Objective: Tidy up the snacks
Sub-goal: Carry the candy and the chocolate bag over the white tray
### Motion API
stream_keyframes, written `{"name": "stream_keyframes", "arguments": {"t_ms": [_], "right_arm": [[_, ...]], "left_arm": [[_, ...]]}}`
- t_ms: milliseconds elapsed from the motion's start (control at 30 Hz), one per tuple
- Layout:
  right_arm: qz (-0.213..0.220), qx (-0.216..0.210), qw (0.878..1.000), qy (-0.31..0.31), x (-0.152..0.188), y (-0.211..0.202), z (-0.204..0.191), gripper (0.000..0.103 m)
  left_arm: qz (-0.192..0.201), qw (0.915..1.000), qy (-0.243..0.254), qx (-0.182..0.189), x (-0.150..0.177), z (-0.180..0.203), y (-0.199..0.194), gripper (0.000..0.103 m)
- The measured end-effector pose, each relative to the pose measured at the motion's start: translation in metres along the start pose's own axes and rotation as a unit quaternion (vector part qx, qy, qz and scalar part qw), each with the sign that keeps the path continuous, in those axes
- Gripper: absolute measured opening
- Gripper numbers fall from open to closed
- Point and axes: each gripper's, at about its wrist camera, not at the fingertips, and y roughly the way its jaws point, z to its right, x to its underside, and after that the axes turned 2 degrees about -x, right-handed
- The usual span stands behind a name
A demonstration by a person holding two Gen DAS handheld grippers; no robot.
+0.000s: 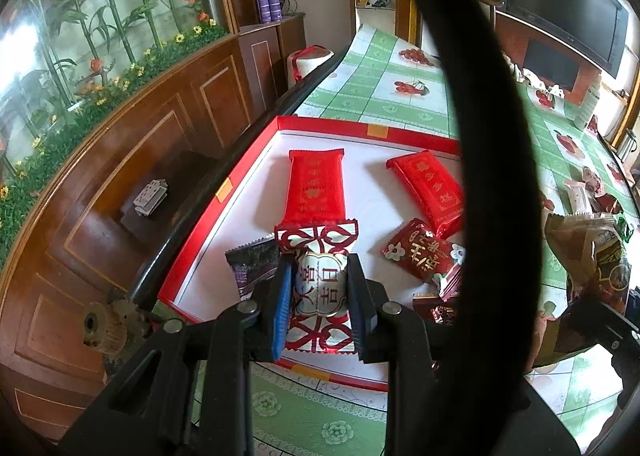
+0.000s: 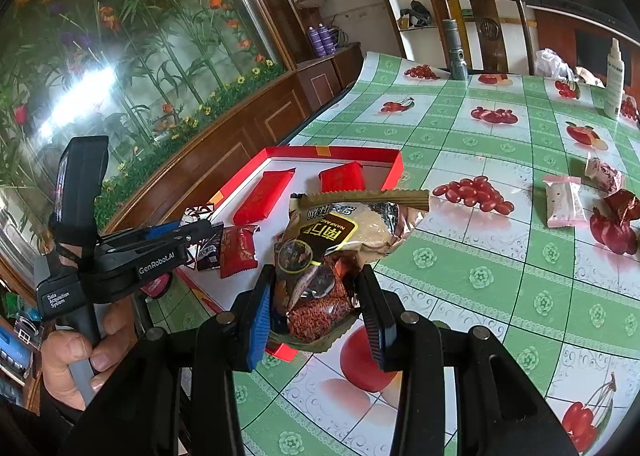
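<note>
In the left wrist view, my left gripper (image 1: 319, 264) is shut on a red-and-white wrapped candy (image 1: 320, 292), held low over the near end of a red tray (image 1: 224, 192) with a white floor. In the tray lie two red bars (image 1: 316, 186) (image 1: 432, 192), a dark red packet (image 1: 420, 252) and a dark purple packet (image 1: 252, 268). My right gripper (image 2: 315, 274) is shut on a brown and clear snack bag (image 2: 320, 252), held beside the tray's (image 2: 394, 166) near right corner. The left gripper (image 2: 208, 230) shows there too, over the tray.
A green fruit-print cloth (image 2: 500, 276) covers the table. Loose snacks lie at the right: a pink packet (image 2: 566, 202) and dark red candies (image 2: 616, 224). A grey cylinder (image 2: 456, 52) and white bottle (image 2: 614, 80) stand at the back. A black cable (image 1: 492, 136) crosses the left view.
</note>
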Motion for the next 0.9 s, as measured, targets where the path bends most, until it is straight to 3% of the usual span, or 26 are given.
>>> {"name": "stream_keyframes", "arguments": {"t_ms": [467,733,900], "right_arm": [[-0.004,-0.013,1.0,0.004,-0.003,0.011,0.0,0.04],[-0.017,-0.027,0.999,0.002,-0.02,0.038,-0.007,0.04],[-0.029,-0.038,0.999,-0.003,-0.034,0.062,-0.015,0.04]], "left_arm": [[-0.01,0.9998,-0.014,-0.002,-0.002,-0.013,0.009,0.027],[-0.022,0.9988,-0.043,-0.013,-0.004,-0.041,0.022,0.027],[-0.036,0.998,-0.051,0.0,-0.008,-0.048,0.035,0.027]]}}
